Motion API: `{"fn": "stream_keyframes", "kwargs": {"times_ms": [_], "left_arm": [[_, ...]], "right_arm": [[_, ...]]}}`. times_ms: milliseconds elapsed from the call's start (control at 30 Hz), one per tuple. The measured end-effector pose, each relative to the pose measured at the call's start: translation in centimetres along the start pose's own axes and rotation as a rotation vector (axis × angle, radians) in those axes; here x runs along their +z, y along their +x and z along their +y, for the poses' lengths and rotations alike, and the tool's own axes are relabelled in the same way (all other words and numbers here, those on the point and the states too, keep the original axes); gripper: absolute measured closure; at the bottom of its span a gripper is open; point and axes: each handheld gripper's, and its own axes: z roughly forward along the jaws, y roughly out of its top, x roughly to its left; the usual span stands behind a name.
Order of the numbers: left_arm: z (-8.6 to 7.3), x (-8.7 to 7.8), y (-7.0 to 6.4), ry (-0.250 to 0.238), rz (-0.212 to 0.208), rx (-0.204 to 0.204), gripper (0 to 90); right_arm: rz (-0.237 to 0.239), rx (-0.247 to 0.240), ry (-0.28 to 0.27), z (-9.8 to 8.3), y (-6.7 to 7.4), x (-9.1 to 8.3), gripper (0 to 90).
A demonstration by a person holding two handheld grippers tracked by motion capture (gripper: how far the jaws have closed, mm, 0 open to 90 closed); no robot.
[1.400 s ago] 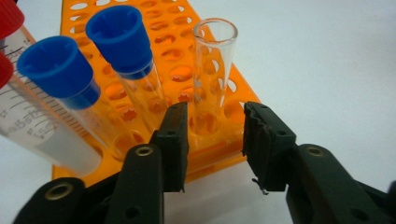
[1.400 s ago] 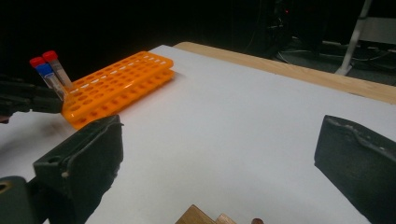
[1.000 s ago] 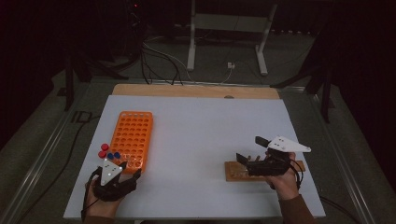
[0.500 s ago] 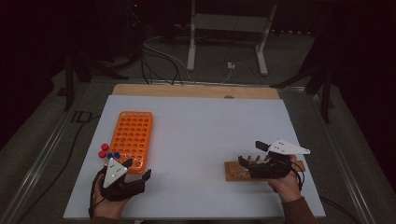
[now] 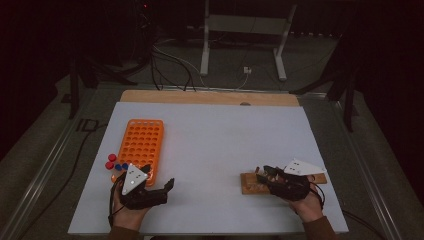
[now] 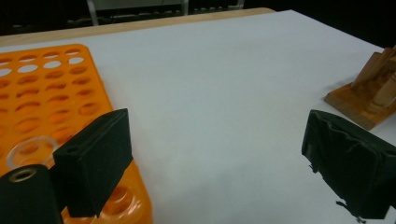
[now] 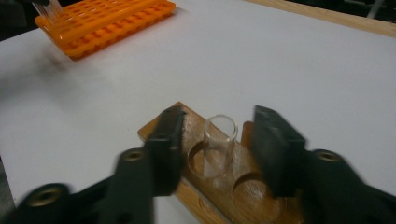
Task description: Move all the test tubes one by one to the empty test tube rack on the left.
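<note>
An orange tube rack lies at the left of the white table, with a clear tube standing in a near hole. My left gripper hovers just right of the rack's near end. Its jaws have just been opening and stand wide with nothing between them. At the right, a wooden block holds an upright clear glass tube. My right gripper is low over the block and its jaws have just been closing. The tube stands between the pads with a small gap on each side.
Red and blue caps lie beside the rack's near left corner. The wooden block has more round holes next to the tube. A wooden strip borders the table's far edge, with cables and a metal stand beyond it.
My left gripper slid right, off the rack's near end, and its jaws widened. My right gripper sank onto the wooden block and its jaws narrowed.
</note>
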Motion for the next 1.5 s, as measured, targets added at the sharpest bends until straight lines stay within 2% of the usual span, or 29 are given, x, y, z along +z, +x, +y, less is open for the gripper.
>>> {"fn": "stream_keyframes", "kwargs": {"times_ms": [200,300,433,733,1000,1367,1500], "left_arm": [[0.4,0.4,-0.3,0.001,-0.002,0.002,3.1],[0.5,0.7,-0.3,-0.001,-0.004,-0.004,1.8],[0.7,1.0,-0.5,-0.002,-0.012,0.000,1.4],[1.1,1.4,-0.7,-0.005,-0.022,0.003,1.3],[1.8,1.6,-1.2,-0.023,-0.039,0.012,1.3],[2.8,2.1,-1.9,-0.029,-0.051,0.031,1.5],[3.6,2.4,-2.3,-0.048,-0.063,0.040,1.8]], "right_arm": [[0.000,-0.028,-0.001,-0.1,0.3,-0.1,72.0],[-0.001,-0.051,0.000,-0.2,0.5,0.0,75.0],[-0.012,-0.071,0.003,-0.1,0.8,0.1,75.6],[-0.029,-0.075,0.010,0.1,0.9,0.0,76.0],[-0.026,-0.057,-0.040,1.4,0.7,-1.3,76.1],[-0.017,-0.037,-0.075,3.3,0.6,-2.6,76.1],[-0.021,-0.039,-0.086,4.1,0.5,-3.1,76.2]]}}
